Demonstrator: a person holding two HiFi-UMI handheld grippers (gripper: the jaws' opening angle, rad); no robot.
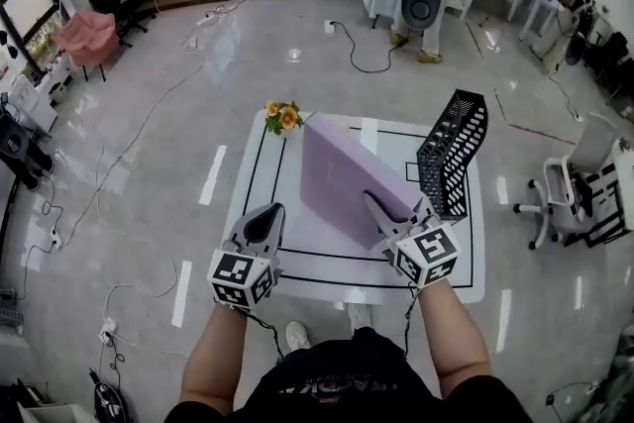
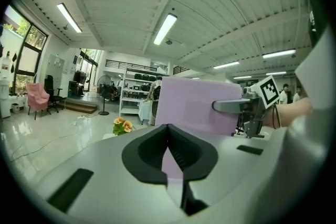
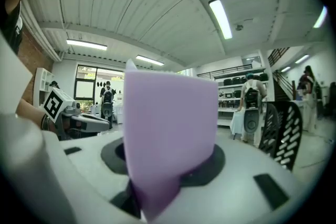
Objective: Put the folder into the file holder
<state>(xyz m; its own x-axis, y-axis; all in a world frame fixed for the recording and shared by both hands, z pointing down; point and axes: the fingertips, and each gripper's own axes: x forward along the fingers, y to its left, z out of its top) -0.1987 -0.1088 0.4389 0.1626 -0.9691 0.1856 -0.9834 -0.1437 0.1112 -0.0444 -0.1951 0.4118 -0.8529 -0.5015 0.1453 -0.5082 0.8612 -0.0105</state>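
Where the right tool (image 1: 388,218) sits, at five o'clock on the white table (image 1: 297,258), its jaws pinch the near corner of the purple folder (image 1: 342,175). Folder: standing on edge and tilted over the table's middle, running from the tool toward eleven o'clock; whether its lower edge touches the table cannot be told. Left tool (image 2: 169,152): at seven o'clock on the table, jaws pressed together with nothing between them, apart from the folder. Black mesh file holder (image 1: 454,152): upright at three o'clock of the folder, near it but not touching. Yellow flowers (image 1: 282,117): at the table's far edge, eleven o'clock of the folder. Pink chair (image 1: 87,37): on the floor, well away at ten o'clock.
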